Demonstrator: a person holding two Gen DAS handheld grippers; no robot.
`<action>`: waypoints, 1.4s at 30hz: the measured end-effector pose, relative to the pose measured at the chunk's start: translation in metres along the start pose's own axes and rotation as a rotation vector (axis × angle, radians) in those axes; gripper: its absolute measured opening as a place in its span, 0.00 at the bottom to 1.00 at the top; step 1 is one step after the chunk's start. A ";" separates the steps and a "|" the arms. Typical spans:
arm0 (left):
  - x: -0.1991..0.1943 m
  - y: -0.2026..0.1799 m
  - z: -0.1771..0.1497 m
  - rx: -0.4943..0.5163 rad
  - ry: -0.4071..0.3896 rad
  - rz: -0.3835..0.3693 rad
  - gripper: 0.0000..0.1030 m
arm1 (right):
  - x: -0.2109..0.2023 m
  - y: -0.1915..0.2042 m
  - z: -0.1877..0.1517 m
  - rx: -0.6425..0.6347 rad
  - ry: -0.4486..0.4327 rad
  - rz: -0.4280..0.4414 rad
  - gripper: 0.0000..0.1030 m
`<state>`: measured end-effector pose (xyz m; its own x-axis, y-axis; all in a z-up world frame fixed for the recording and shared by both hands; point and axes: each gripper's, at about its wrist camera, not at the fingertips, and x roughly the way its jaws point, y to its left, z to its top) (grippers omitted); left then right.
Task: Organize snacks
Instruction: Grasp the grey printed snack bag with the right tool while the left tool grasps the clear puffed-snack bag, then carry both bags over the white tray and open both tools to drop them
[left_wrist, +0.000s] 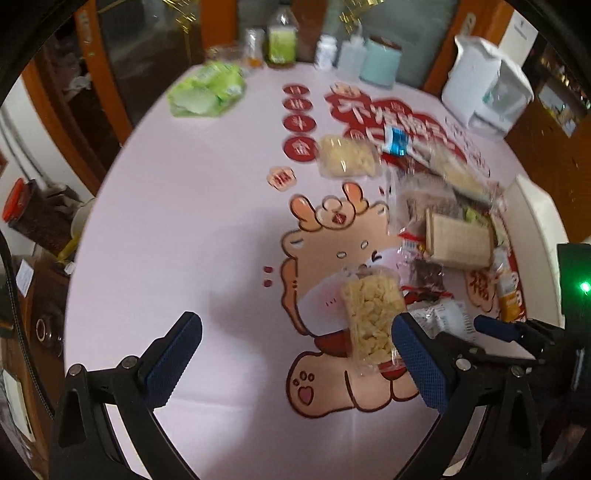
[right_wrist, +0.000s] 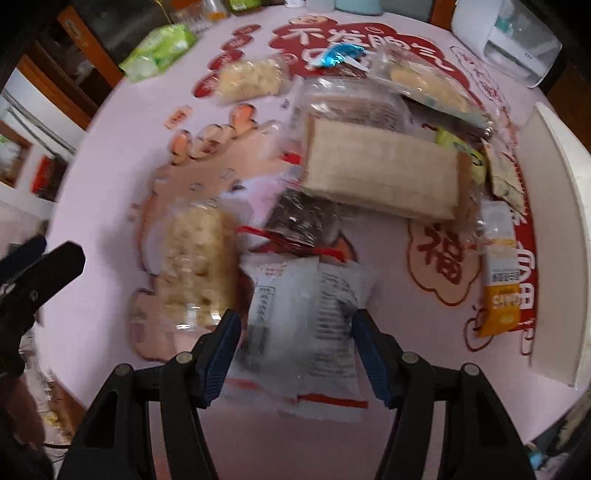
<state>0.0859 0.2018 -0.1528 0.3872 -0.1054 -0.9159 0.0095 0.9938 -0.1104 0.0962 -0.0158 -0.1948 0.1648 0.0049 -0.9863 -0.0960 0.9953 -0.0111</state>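
Observation:
A pile of snack packs lies on the pink tablecloth. A clear pack of pale yellow chips lies just inside my left gripper's right finger; it also shows in the right wrist view. My left gripper is open and empty above the cloth. My right gripper is open, its fingers on either side of a white and grey printed pack. A tan wafer pack lies beyond it, over a dark pack. An orange and white bar lies to the right.
A white tray stands at the table's right edge. A second chip pack, a blue-ended pack and a green bag lie farther back. Bottles and jars line the far edge, with a white appliance at right.

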 end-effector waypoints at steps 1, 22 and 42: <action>0.007 -0.003 0.000 0.009 0.014 -0.005 0.99 | 0.002 0.001 -0.001 -0.008 -0.004 -0.014 0.63; 0.103 -0.070 0.004 0.080 0.249 -0.075 0.99 | 0.029 -0.053 -0.027 0.196 0.074 -0.045 0.59; 0.033 -0.071 -0.019 0.230 0.086 -0.045 0.57 | -0.044 -0.083 -0.037 0.240 -0.090 -0.075 0.54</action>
<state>0.0807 0.1271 -0.1821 0.3017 -0.1427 -0.9426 0.2384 0.9686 -0.0704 0.0607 -0.1020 -0.1568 0.2508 -0.0720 -0.9654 0.1540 0.9875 -0.0336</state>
